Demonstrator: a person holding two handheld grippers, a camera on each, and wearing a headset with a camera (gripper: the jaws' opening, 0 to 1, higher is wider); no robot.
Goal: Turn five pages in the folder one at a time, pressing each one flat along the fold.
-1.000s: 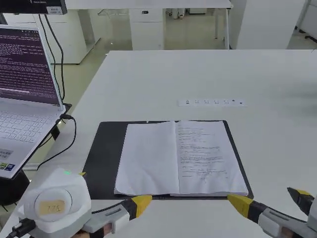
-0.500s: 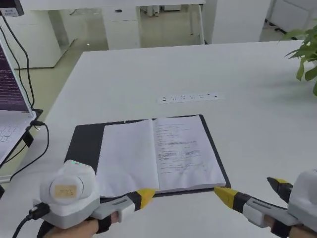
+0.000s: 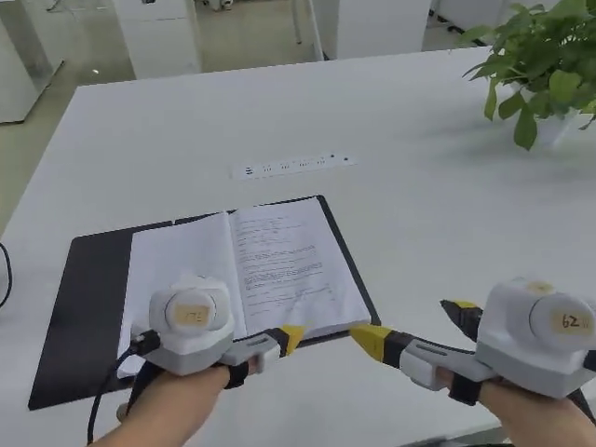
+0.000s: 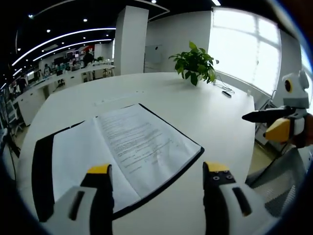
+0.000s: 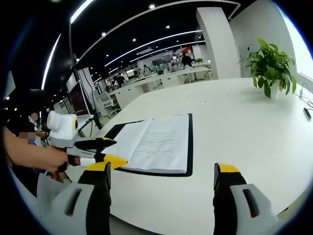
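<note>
Folder [image 3: 279,261] lies open just ahead of left tool [image 4: 157,169] and right tool [image 5: 162,167], both spread wide, empty.

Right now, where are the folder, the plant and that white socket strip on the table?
folder [image 3: 79,317]: head view, bare black left cover.
plant [image 3: 540,47]: head view, middle of the leaves.
socket strip [image 3: 293,167]: head view, its middle.
</note>
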